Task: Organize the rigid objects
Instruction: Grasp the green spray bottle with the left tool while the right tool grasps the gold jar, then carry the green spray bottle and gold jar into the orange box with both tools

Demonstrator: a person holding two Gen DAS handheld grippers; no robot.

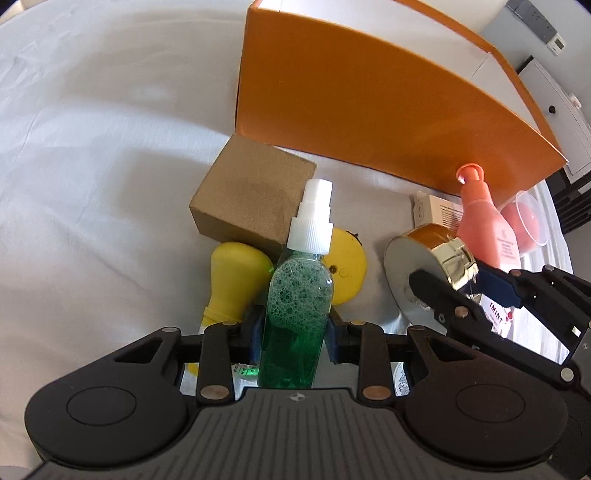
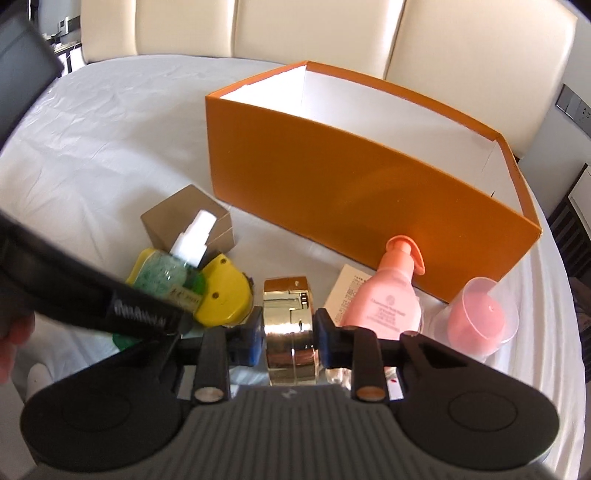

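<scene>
My left gripper (image 1: pixel 293 338) is shut on a green spray bottle (image 1: pixel 295 295) with a white nozzle, held upright; the bottle also shows in the right wrist view (image 2: pixel 166 277). My right gripper (image 2: pixel 288 336) is shut on a round gold tin (image 2: pixel 290 332), which shows in the left wrist view (image 1: pixel 432 266) with its silver base facing me. An open orange box (image 2: pixel 369 192) with a white inside stands behind both; its wall shows in the left wrist view (image 1: pixel 369 110).
On the white tablecloth (image 2: pixel 92 147) lie a brown cardboard cube (image 1: pixel 251 192), a yellow tape measure (image 2: pixel 221 295), a yellow bulb-shaped object (image 1: pixel 232 273), a pink pump bottle (image 2: pixel 388 299), a white card box (image 2: pixel 351 291) and a clear cup with a pink ball (image 2: pixel 476 317). Cream chairs (image 2: pixel 295 29) stand behind.
</scene>
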